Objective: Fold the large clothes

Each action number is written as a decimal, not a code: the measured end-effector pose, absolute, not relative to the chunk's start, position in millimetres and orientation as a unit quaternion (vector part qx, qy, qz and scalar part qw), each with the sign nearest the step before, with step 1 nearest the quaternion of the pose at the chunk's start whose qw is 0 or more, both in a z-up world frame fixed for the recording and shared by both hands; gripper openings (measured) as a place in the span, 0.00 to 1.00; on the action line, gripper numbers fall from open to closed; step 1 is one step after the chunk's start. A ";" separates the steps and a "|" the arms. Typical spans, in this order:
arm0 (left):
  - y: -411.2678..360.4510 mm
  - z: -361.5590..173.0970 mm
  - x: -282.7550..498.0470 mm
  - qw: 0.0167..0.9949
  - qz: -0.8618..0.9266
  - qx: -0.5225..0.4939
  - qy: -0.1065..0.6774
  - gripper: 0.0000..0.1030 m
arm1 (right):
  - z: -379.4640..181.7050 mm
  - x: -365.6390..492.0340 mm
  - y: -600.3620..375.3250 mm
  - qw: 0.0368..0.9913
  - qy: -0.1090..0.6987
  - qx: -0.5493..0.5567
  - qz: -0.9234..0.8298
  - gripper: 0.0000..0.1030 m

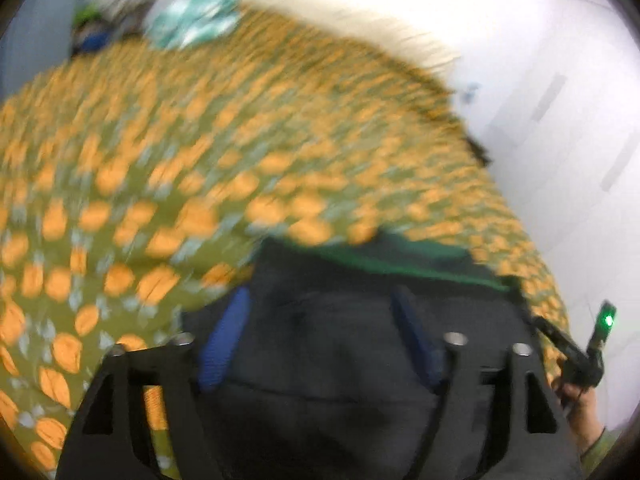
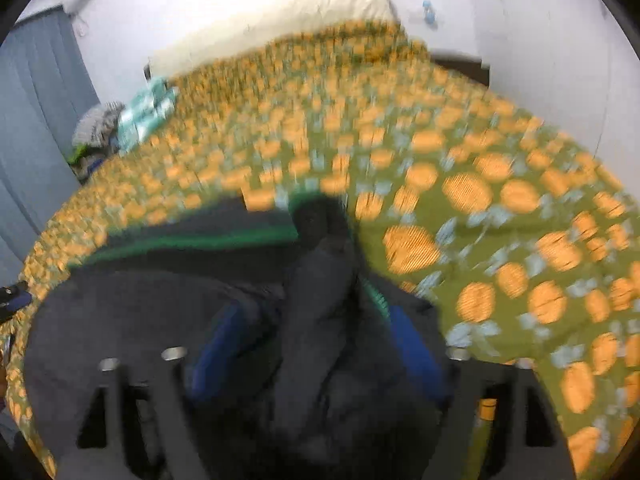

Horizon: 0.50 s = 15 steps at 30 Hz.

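A dark navy garment point(image 1: 320, 400) with a green stripe point(image 1: 400, 266) lies on the bed's olive cover with orange prints point(image 1: 200, 160). My left gripper point(image 1: 320, 336) hovers over it, its blue pads point(image 1: 224, 340) wide apart and pressing nothing. In the right wrist view the same garment point(image 2: 120, 312) has a raised fold point(image 2: 320, 280) running between the blue pads point(image 2: 216, 348) of my right gripper point(image 2: 316, 344), which stands open and clear of the cloth. Both views are motion-blurred. A hand point(image 1: 576, 400) with the other gripper shows at the left view's right edge.
Far across the bed lies a pile of clothes, teal-and-white point(image 2: 148, 116) and grey point(image 2: 96, 124). A cream headboard or pillow point(image 2: 280, 20) backs the bed. A blue-grey curtain point(image 2: 36, 100) hangs at left; white walls point(image 1: 560, 140) stand beyond the bed's right edge.
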State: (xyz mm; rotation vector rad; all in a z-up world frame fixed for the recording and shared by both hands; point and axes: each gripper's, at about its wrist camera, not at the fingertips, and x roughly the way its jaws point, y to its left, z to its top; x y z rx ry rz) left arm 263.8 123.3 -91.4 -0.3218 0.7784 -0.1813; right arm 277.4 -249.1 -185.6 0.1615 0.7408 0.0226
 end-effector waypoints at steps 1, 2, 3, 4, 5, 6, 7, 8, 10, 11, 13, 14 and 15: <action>108.0 -81.7 261.3 0.912 -0.108 -0.146 0.368 0.87 | -174.5 267.2 -246.3 0.932 0.354 0.070 0.015 0.80; 89.5 -75.0 261.7 0.911 -0.132 -0.134 0.366 0.88 | -166.0 258.0 -243.0 0.935 0.349 0.065 0.019 0.80; 65.4 -72.5 266.2 0.906 -0.159 -0.118 0.374 0.88 | -159.5 249.5 -240.4 0.936 0.345 0.065 0.026 0.80; 43.2 -74.8 271.2 0.900 -0.179 -0.102 0.384 0.88 | -152.6 238.1 -236.7 0.937 0.340 0.070 0.038 0.80; 20.7 -81.4 277.3 0.895 -0.191 -0.082 0.394 0.88 | -148.4 230.9 -235.2 0.937 0.338 0.074 0.046 0.80; 7.2 -88.8 282.3 0.893 -0.192 -0.068 0.402 0.88 | -144.0 217.9 -231.7 0.937 0.334 0.080 0.057 0.80; -6.7 -100.7 288.6 0.889 -0.188 -0.057 0.413 0.88 | -141.0 207.5 -228.8 0.938 0.331 0.085 0.065 0.80; -21.1 -120.7 297.6 0.880 -0.181 -0.049 0.437 0.88 | -138.8 191.1 -225.9 0.938 0.327 0.093 0.074 0.80; -35.2 -153.7 308.3 0.864 -0.163 -0.038 0.475 0.86 | -139.3 165.9 -222.3 0.938 0.322 0.100 0.081 0.80; -40.6 -170.0 309.3 0.862 -0.154 -0.026 0.482 0.89 | -140.6 157.8 -221.3 0.938 0.322 0.101 0.081 0.80; -48.0 -190.7 304.4 0.868 -0.149 0.003 0.474 0.91 | -149.0 137.3 -221.0 0.935 0.329 0.103 0.077 0.80; -48.9 -196.0 303.3 0.870 -0.147 0.011 0.470 0.92 | -153.2 132.5 -220.4 0.933 0.336 0.104 0.077 0.80; -50.0 -198.1 304.4 0.871 -0.146 0.014 0.469 0.93 | -161.0 127.2 -220.2 0.929 0.346 0.104 0.077 0.80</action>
